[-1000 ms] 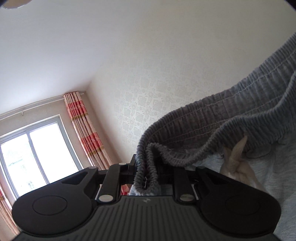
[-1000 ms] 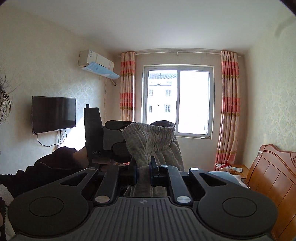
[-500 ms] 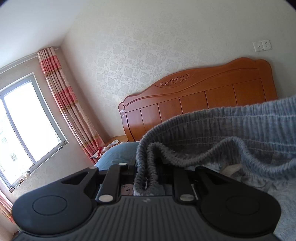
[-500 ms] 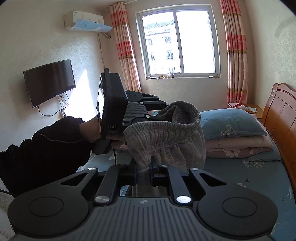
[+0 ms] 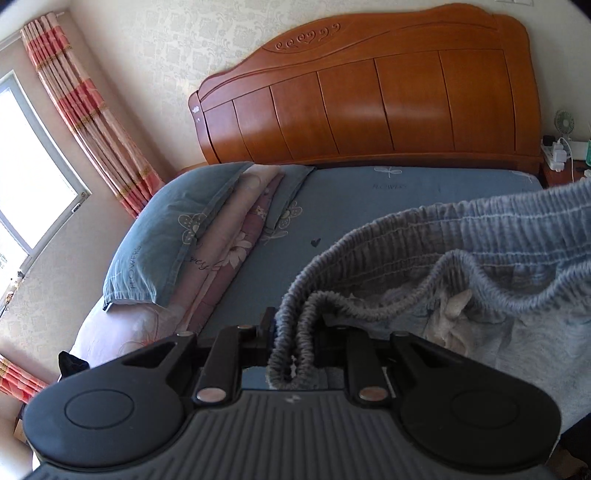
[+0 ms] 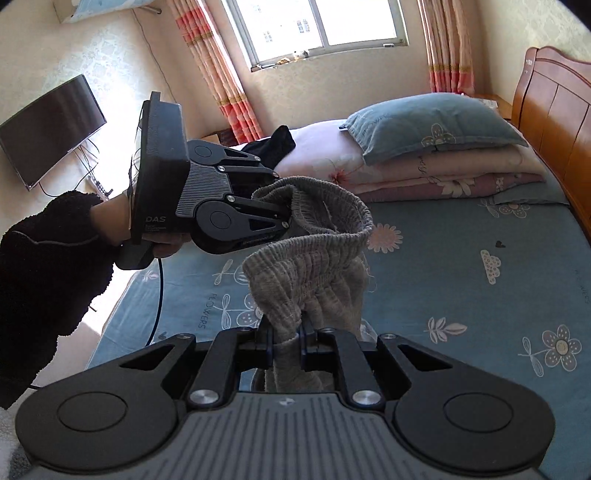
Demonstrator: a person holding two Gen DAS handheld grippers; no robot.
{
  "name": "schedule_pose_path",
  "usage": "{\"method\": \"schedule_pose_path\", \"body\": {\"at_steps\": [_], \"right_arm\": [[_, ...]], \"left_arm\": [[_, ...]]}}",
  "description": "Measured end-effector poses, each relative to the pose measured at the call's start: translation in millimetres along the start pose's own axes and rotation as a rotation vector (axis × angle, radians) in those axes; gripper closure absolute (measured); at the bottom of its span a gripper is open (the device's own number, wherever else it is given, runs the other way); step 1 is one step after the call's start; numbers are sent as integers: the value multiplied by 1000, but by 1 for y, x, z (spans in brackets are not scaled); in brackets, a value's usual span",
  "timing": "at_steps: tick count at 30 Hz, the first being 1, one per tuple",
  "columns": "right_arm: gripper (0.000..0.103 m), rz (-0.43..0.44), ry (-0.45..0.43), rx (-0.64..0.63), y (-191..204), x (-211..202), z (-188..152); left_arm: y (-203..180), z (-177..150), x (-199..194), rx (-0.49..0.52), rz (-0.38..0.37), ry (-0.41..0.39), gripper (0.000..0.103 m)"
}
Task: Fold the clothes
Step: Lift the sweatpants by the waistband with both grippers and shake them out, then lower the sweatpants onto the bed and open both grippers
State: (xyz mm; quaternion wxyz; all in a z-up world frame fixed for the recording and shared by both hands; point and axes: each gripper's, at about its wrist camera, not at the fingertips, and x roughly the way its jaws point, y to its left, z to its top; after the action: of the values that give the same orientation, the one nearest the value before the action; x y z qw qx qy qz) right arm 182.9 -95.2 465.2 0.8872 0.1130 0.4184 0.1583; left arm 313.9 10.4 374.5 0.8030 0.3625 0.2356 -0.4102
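Right wrist view: both grippers' jaws clamp the grey trousers (image 6: 314,266) waistband.

Count: two grippers, left gripper (image 6: 286,216) and right gripper (image 6: 287,338), one grey garment (image 6: 314,266), one bed (image 6: 461,266) with one wooden headboard (image 5: 369,107), one blue pillow (image 6: 432,125), one black cloth (image 6: 275,146), one TV (image 6: 48,127), one window (image 6: 317,27).
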Motion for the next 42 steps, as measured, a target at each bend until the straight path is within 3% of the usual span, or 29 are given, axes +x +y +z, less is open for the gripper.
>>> {"method": "schedule_pose_path", "body": {"at_steps": [7, 16, 23, 28, 32, 36, 37, 38, 42], "right_arm": [[88, -32, 91, 180, -89, 59, -75], [88, -109, 108, 431, -203, 88, -167], [89, -141, 56, 629, -298, 82, -218], [89, -145, 8, 781, -359, 73, -243], [89, -168, -20, 887, -399, 67, -258], [89, -204, -18, 975, -432, 74, -277], [89, -220, -5, 995, -443, 81, -285], [89, -235, 11, 1012, -452, 88, -293], [88, -372, 108, 1070, -490, 128, -325]], "left_arm": [[-71, -14, 88, 60, -70, 176, 86], [-172, 27, 207, 183, -152, 283, 86], [-240, 78, 295, 329, -197, 293, 85], [-286, 110, 355, 418, -218, 251, 84], [-320, 127, 379, 469, -219, 193, 83], [-356, 129, 410, 459, -238, 203, 76], [-363, 127, 418, 451, -240, 218, 72], [-370, 124, 425, 438, -239, 229, 62], [-367, 109, 426, 302, -290, 212, 58]]}}
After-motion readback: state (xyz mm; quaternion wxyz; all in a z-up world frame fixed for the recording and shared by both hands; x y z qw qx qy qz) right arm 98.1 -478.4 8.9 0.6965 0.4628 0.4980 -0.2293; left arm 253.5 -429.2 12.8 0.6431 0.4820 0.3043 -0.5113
